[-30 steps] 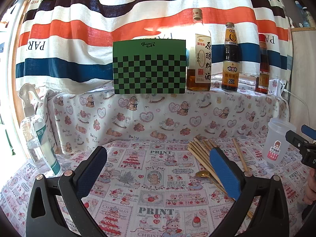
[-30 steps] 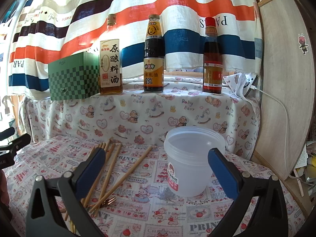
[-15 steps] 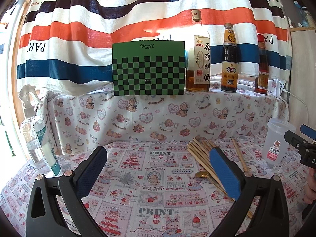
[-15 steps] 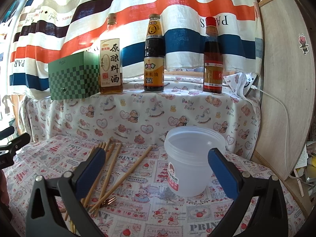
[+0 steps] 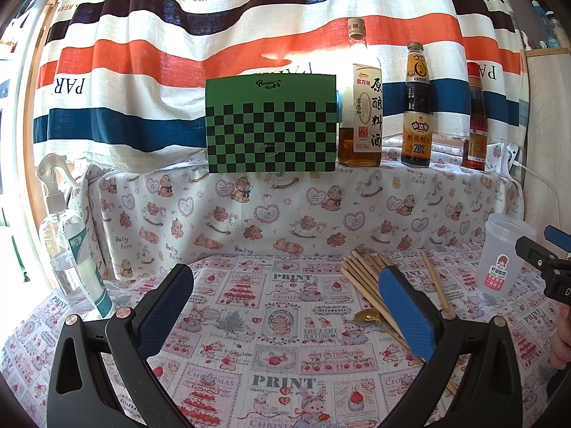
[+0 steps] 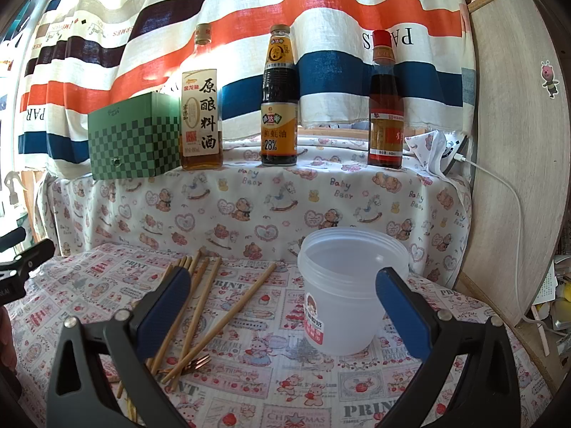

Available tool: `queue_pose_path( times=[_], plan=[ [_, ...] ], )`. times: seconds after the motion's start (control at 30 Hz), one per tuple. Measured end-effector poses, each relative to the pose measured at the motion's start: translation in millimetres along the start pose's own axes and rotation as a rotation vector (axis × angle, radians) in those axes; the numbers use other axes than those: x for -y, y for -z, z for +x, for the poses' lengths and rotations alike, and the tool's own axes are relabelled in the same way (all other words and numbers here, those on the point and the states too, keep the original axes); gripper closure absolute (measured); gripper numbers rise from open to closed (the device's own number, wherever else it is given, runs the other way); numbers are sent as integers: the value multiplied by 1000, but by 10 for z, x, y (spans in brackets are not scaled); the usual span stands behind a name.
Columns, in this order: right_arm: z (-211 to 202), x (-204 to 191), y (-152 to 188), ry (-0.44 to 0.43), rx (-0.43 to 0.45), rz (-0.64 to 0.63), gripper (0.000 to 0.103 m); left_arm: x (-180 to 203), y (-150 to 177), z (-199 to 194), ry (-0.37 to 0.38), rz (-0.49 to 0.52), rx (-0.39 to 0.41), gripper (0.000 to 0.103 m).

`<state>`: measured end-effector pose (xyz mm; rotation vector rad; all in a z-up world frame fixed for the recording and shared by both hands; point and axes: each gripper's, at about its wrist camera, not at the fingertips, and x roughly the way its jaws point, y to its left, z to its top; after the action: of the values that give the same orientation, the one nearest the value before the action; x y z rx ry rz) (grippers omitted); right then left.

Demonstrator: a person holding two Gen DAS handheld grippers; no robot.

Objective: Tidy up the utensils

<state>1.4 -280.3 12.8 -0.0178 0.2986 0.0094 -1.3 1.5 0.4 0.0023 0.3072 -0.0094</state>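
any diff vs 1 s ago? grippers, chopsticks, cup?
Almost nothing. The left wrist view drifts very slightly; nothing was grasped or released. Left gripper and right gripper stay open and empty. Chopsticks, gold spoon and fork lie where they were on the tablecloth; the plastic cup stands upright and empty.

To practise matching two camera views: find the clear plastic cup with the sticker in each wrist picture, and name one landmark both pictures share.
Left wrist view: the plastic cup stands at the far right edge, right of the chopsticks.
Right wrist view: the cup stands right of centre, partly behind the open right gripper's right finger.
Shared landmark: the green checkered box on the back ledge, left of the bottles.
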Motion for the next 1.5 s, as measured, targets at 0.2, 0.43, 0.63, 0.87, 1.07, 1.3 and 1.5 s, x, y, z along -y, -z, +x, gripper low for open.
queue_pose_path(
  times=[0.2,0.43,0.63,0.87,1.07,1.3,1.5],
  plan=[
    [0,-1,1,0,0,0,0,0,1,-1,0,1,1,0],
    [-2,-3,0,0,0,-1,0,2,2,-1,0,0,1,0],
    [-1,-2,-1,0,0,-1,0,8,3,4,-5,4,-2,0],
    [13,-11,5,0,-11,-4,0,22,3,17,-3,10,-9,0],
    [8,-41,24,-1,-10,-12,0,39,13,4,13,13,7,0],
    [45,-24,28,-28,-50,3,0,3,18,-1,13,-3,9,0],
    [12,-12,30,-12,-37,2,0,10,9,-23,24,2,16,0]
  ],
)
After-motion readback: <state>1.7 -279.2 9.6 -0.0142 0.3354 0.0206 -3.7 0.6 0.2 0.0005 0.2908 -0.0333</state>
